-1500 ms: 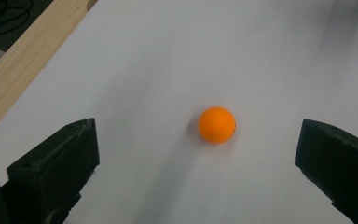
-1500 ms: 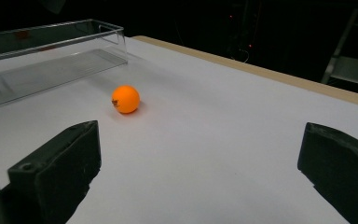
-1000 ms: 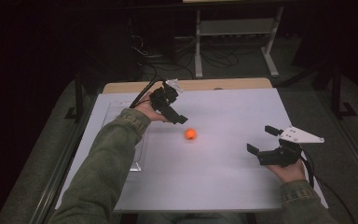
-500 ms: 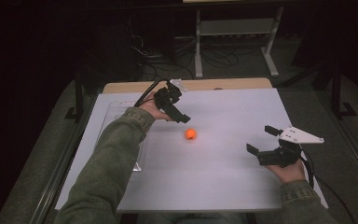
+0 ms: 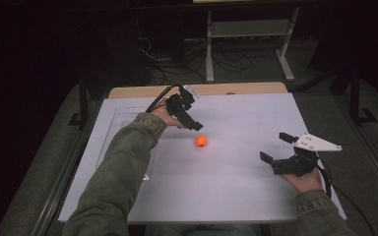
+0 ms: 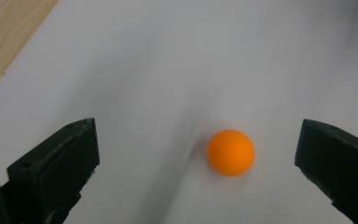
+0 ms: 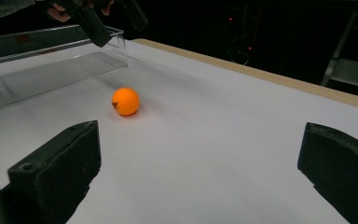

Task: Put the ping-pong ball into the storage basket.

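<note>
Small, round, glossy orange ball resting on the white table surface, a little left of centre and toward the far half, free of any contact. Just beyond and to the left of it, left gripper, black, tilted down toward the ball, jaws spread wide and clasping nothing; in the left gripper view the ball between the two black jaws but nearer the right one, touching neither. Behind that gripper, the hand and a green sleeve running back to the near edge. To the left, a clear, shallow rectangular plastic tray flat on the white surface, apart from the ball. Well to the right and nearer, right gripper with its grey three-cornered plate on top, jaws likewise parted wide with nothing between them, pointed toward the ball across bare table. Along the far edge, a strip of pale wood.
</note>
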The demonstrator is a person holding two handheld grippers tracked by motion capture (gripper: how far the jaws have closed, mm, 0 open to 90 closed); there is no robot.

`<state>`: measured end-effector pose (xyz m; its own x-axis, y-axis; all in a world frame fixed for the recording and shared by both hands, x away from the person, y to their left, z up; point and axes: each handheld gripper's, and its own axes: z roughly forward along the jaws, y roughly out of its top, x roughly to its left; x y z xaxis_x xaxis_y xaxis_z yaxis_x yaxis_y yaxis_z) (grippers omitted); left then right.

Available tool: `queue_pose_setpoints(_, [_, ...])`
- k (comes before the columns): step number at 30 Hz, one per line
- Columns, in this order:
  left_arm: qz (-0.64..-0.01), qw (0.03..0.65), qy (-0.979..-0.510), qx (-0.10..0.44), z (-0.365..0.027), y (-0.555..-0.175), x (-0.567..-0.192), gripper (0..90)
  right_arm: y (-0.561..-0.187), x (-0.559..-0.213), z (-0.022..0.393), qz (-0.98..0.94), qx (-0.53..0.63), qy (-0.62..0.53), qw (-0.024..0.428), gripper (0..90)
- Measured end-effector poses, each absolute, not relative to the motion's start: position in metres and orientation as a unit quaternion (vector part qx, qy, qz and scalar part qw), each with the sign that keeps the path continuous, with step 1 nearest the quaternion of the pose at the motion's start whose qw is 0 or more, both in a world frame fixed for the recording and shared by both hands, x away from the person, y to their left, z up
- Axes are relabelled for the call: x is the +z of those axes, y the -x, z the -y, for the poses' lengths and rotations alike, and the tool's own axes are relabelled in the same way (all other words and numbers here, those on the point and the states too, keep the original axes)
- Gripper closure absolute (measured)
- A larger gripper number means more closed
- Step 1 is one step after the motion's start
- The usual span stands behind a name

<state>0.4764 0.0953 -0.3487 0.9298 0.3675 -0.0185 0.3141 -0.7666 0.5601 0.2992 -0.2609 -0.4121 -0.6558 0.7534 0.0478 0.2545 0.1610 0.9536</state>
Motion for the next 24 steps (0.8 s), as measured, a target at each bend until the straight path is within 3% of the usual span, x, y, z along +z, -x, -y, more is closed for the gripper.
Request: queue_pose_setpoints(24, [-0.162, 0.254, -0.953, 0.024, -0.061, -0.481, -0.379, 0.0, -0.299, -0.412, 0.26, -0.727, 0.55, -0.345, 0.224, 0.0])
